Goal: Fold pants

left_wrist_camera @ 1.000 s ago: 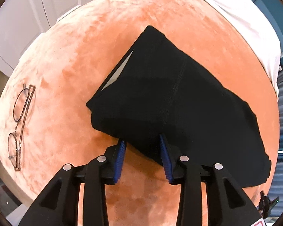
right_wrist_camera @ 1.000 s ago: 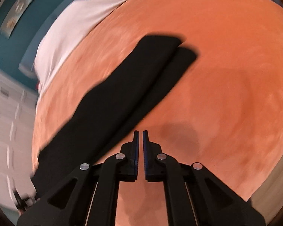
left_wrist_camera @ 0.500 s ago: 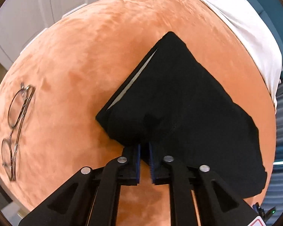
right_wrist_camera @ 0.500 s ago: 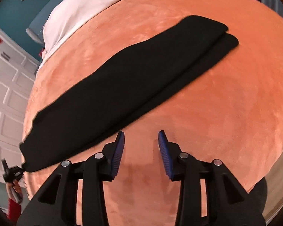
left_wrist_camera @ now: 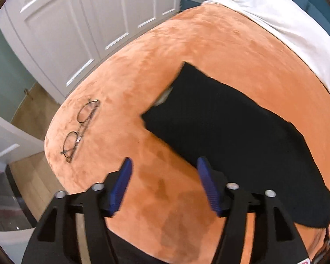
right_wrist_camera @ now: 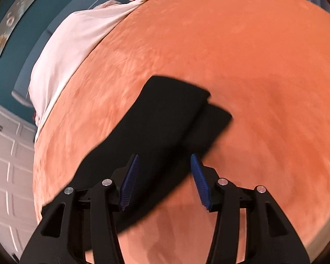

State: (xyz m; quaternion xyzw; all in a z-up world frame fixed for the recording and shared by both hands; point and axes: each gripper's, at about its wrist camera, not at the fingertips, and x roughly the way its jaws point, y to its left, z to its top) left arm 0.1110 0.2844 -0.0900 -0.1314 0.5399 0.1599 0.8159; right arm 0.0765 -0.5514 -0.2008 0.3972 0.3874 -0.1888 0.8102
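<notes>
I see both tongs agape, holding nothing. Left tongs (left_wrist_camera: pixel 162 165) face bare blanket (left_wrist_camera: pixel 129 83); pants (left_wrist_camera: pixel 231 132) edge lies just right, glasses (left_wrist_camera: pixel 81 127) left. Right tongs (right_wrist_camera: pixel 165 161) straddle the pants (right_wrist_camera: pixel 165 121) leg's edge.

No legible text, labels or numbers anywhere

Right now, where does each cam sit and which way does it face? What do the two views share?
Left wrist: on the left gripper, looking along its open blue fingers at the waist end of the black pants, glasses and white closet doors.
Right wrist: on the right gripper, open, looking over the pants' leg ends toward the white sheet.
Shared: the pants, the orange blanket, the sheet.
</notes>
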